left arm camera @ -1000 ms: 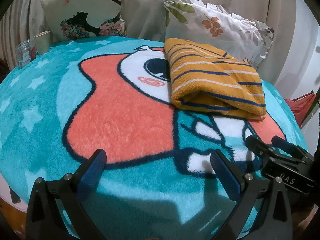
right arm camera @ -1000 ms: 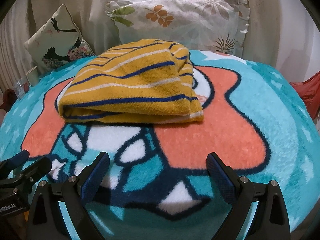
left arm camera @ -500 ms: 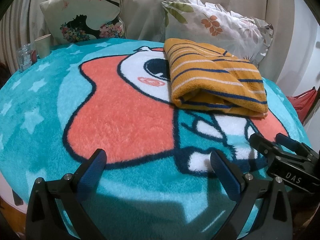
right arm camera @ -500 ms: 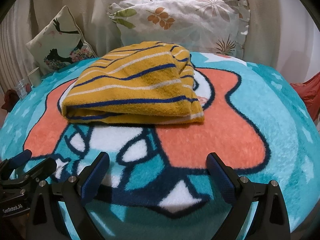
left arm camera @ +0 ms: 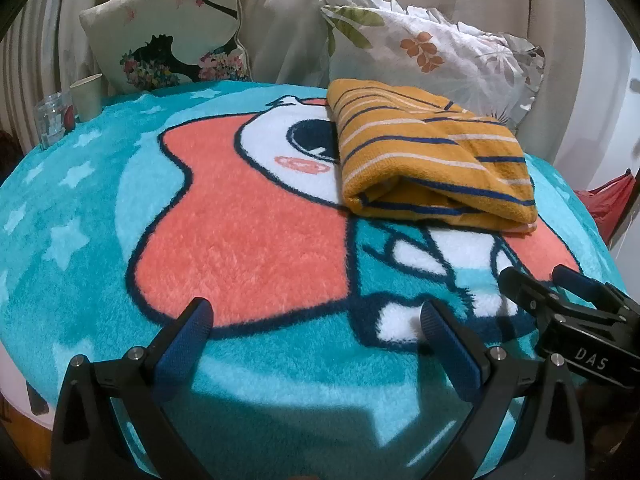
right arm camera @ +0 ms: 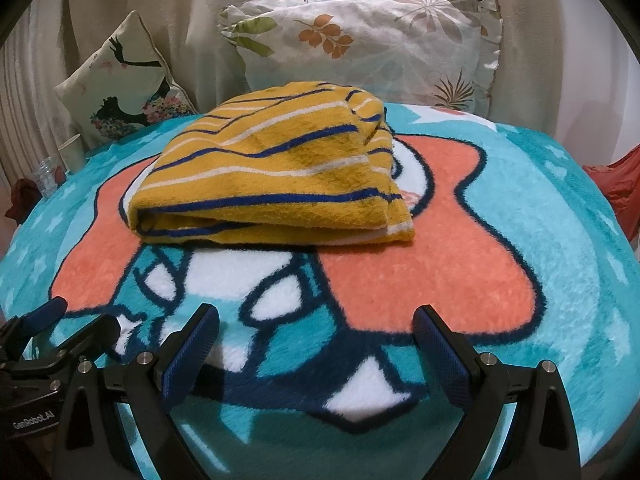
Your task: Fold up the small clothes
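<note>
A mustard-yellow garment with blue and white stripes (left arm camera: 432,156) (right arm camera: 280,176) lies folded into a thick bundle on a teal, coral and white cartoon blanket (left arm camera: 240,232) (right arm camera: 440,272). My left gripper (left arm camera: 316,320) is open near the blanket's front edge, well short of the garment and to its left, with nothing between its fingers. Also open and empty, my right gripper (right arm camera: 316,324) hovers in front of the garment's folded edge. Each gripper shows in the other's view: the right one (left arm camera: 556,280) at lower right, the left one (right arm camera: 80,316) at lower left.
Two cushions lean on a beige curtain behind the blanket: a printed one (left arm camera: 172,40) at left, a leaf-patterned one (left arm camera: 432,48) at right. A paper cup (left arm camera: 86,96) and a glass jar (left arm camera: 52,120) stand at the far left edge. Red cloth (right arm camera: 616,184) lies off the right side.
Both cameras have shifted slightly: the garment sits a little higher and closer in the right wrist view. The garment has not moved on the blanket, and both grippers stay open.
</note>
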Demonstrator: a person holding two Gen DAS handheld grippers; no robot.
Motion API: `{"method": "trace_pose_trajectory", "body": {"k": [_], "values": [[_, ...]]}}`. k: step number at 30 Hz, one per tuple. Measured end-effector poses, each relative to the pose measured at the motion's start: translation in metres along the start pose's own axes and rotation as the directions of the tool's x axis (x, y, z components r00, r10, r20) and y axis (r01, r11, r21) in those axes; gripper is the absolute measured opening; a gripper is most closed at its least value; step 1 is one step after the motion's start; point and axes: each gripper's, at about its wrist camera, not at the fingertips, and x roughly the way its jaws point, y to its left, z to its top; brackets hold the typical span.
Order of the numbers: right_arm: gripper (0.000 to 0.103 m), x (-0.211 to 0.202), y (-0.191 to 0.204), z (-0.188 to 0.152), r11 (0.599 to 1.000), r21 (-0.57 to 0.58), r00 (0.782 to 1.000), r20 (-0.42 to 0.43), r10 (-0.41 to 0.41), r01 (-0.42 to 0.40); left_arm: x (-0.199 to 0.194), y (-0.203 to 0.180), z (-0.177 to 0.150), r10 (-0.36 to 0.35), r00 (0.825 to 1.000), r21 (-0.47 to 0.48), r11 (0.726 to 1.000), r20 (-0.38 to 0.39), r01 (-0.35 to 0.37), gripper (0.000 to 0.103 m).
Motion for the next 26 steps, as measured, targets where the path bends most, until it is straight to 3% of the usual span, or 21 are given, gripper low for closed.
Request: {"method": "trace_pose_trajectory", "body": {"k": [4,9,15,18,26], "values": [[0.099,-0.008,0.004,0.0,1.0,-0.015,1.0,0.022,0.011,-0.011,-0.016,0.001,0.002,-0.013,0.998,-0.013,1.0,0.067,0.014,0.103],[0.099,-0.029,0.012,0.005,0.998,-0.05,0.996,0.081,0.027,-0.023,-0.024,0.008,0.012,-0.014,0.995,-0.014,1.0,0.094,0.015,0.103],[0.099,-0.063,0.035,0.024,0.992,-0.125,0.984,0.178,0.002,0.02,-0.041,0.016,0.035,-0.011,0.987,0.04,0.999,0.157,0.005,0.103],[0.1,-0.073,0.044,0.034,0.991,-0.136,0.977,0.213,0.015,0.014,-0.046,0.014,0.045,-0.047,0.986,0.072,0.997,0.162,0.036,0.103],[0.1,-0.071,0.049,0.051,0.993,-0.114,0.972,0.228,0.061,-0.035,-0.031,0.003,0.049,-0.051,0.99,0.104,0.994,0.132,0.037,0.103]]}}
